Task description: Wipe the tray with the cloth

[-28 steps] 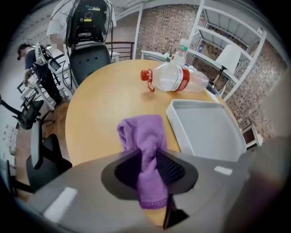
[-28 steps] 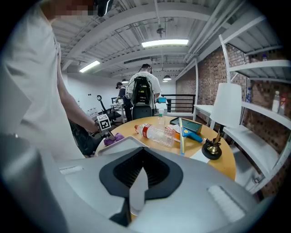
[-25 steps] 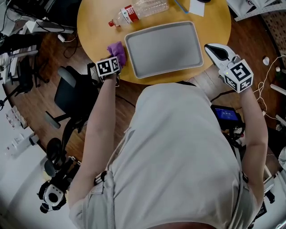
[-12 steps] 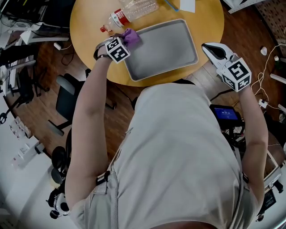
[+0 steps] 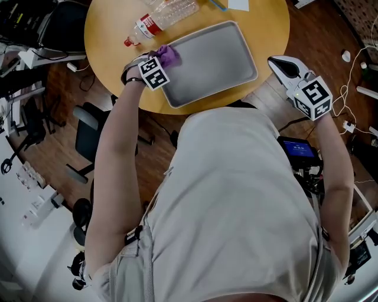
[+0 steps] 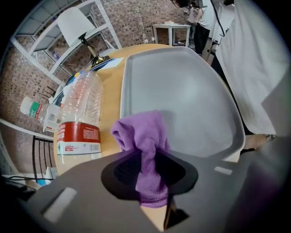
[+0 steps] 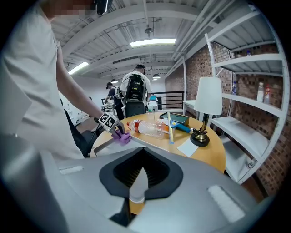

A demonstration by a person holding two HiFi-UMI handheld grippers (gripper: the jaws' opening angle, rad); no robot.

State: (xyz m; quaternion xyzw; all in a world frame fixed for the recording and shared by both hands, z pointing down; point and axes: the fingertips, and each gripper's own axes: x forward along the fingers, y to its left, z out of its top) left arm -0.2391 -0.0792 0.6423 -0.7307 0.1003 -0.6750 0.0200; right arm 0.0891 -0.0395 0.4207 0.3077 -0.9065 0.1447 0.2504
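A grey tray (image 5: 215, 59) lies on the round wooden table (image 5: 112, 23). My left gripper (image 5: 164, 61) is shut on a purple cloth (image 5: 169, 55), which rests on the tray's left end just inside the rim. In the left gripper view the cloth (image 6: 144, 136) hangs bunched between the jaws of the left gripper (image 6: 148, 179), over the tray (image 6: 182, 91). My right gripper (image 5: 287, 66) hovers off the table's right edge, beside the tray and apart from it; its jaws stand together with nothing held. From the right gripper (image 7: 137, 186) I see the cloth (image 7: 122, 138) far off.
A clear plastic bottle (image 5: 160, 16) with a red label lies on the table left of the tray, close to the cloth. A desk lamp (image 7: 207, 113), a paper sheet (image 7: 190, 147) and a tablet sit at the table's far side. An office chair (image 5: 88, 133) stands below the table.
My left gripper has carried the cloth from the bare table beside the tray onto the tray's left end. The right gripper has held its place.
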